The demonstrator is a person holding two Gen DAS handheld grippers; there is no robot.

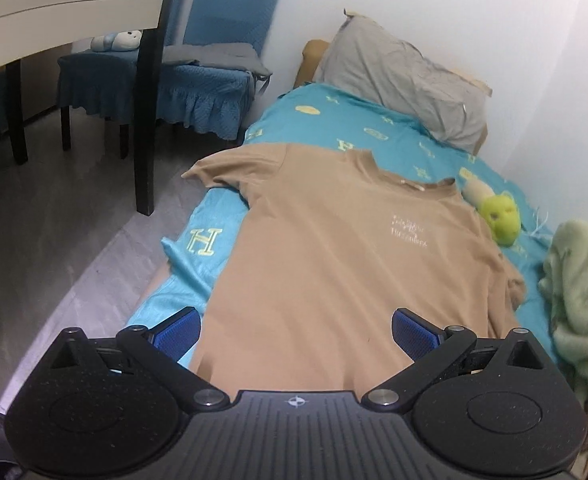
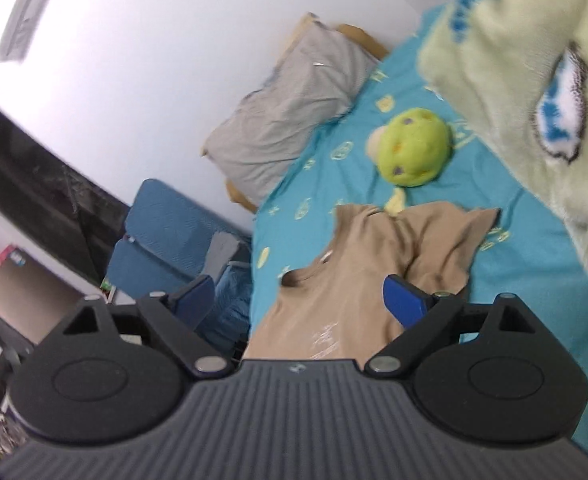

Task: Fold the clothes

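Observation:
A tan T-shirt (image 1: 334,240) lies spread flat on the teal bed sheet (image 1: 198,280), collar toward the pillow, its far sleeve bunched. My left gripper (image 1: 296,330) is open and empty, hovering over the shirt's lower hem. In the right wrist view the shirt (image 2: 354,272) shows its collar and crumpled sleeve. My right gripper (image 2: 298,300) is open and empty, above the shirt's shoulder area with the blue pad (image 2: 404,300) over the cloth.
A grey pillow (image 1: 406,76) lies at the bed's head. A green plush toy (image 1: 500,214) and a pale green blanket (image 1: 578,292) lie beside the shirt. A blue-covered chair (image 1: 210,80) and a dark table leg (image 1: 148,120) stand on the floor at the left.

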